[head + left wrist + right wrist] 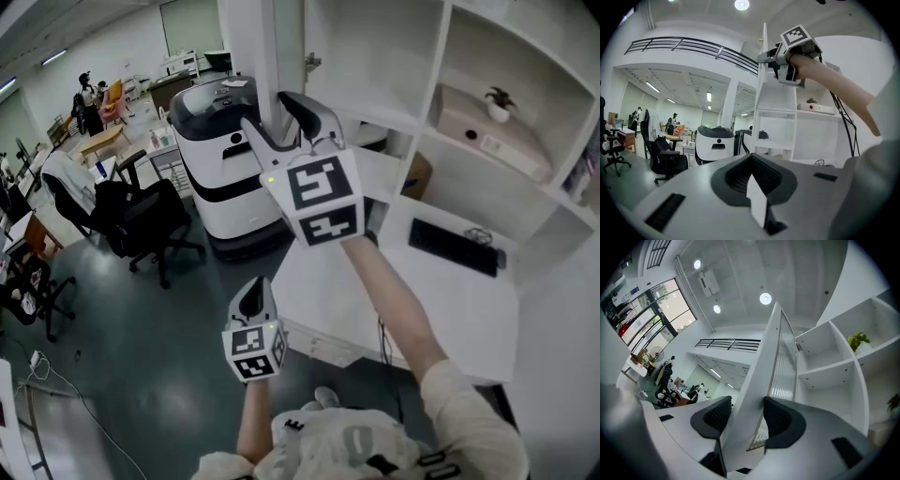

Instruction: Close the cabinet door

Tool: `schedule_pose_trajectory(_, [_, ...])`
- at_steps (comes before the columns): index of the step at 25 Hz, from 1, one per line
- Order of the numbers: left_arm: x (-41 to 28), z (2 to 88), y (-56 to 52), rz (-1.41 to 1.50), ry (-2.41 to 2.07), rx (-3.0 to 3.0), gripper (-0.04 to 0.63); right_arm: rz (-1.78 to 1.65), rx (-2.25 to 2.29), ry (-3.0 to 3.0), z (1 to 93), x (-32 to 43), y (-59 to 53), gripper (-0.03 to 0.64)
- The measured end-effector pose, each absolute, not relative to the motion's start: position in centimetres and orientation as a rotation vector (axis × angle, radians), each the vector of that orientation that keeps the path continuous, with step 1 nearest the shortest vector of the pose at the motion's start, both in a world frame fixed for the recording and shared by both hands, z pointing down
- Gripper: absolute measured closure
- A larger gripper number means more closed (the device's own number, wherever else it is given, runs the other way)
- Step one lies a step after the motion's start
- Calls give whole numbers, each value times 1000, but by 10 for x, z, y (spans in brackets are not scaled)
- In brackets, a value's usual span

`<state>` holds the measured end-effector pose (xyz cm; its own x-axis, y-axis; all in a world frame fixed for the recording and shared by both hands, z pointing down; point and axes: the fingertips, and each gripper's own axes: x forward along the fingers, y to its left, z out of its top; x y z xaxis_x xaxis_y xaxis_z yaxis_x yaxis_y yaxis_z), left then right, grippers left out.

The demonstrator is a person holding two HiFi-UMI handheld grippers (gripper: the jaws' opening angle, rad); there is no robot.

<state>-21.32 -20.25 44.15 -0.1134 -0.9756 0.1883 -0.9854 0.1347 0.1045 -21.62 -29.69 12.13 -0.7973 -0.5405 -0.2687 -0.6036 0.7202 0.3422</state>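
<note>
The only print in view was the black-and-white square pattern on each gripper's marker cube, which was code blocks rather than letters. A small label on the beige box [487,131] in the shelf cabinet [441,56] was too small to read.

The person's right arm reached up and forward at full stretch, its forearm bare. The right gripper [265,108] tilted slightly upward at the free edge of the cabinet door [267,47]. The door stood swung out from the cabinet's upper left compartment, edge-on to the head camera. In the right gripper view its white frame and ribbed glass panel [780,362] ran up between the two dark pads [715,416], one against each face, so the jaws pinched the door's edge.

The left arm was bent low and close to the body. The left gripper [253,295] was held about level and well below the door, its jaws pressed together on nothing. It pointed across the room toward a white-and-black machine [220,150] and a black office chair [141,220]. A black keyboard [453,246] lay on the white desk [441,309] under the shelves.
</note>
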Motion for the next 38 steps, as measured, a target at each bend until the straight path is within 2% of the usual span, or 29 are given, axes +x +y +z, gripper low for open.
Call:
schedule_pose_trajectory(18, [-177,441,-236,50,-2082,2062,591,621,-1047,2755,124,-147,-317,463])
schedule_pose_trajectory(28, [-150,440,-254,55,-2000,2143,591,637,-1259,2689,122,-95,-346,502])
schedule_pose_trajectory(38, [-134,440,-270,65,-1941,2201,591,549,-1438,2616,124,-39,-401,505])
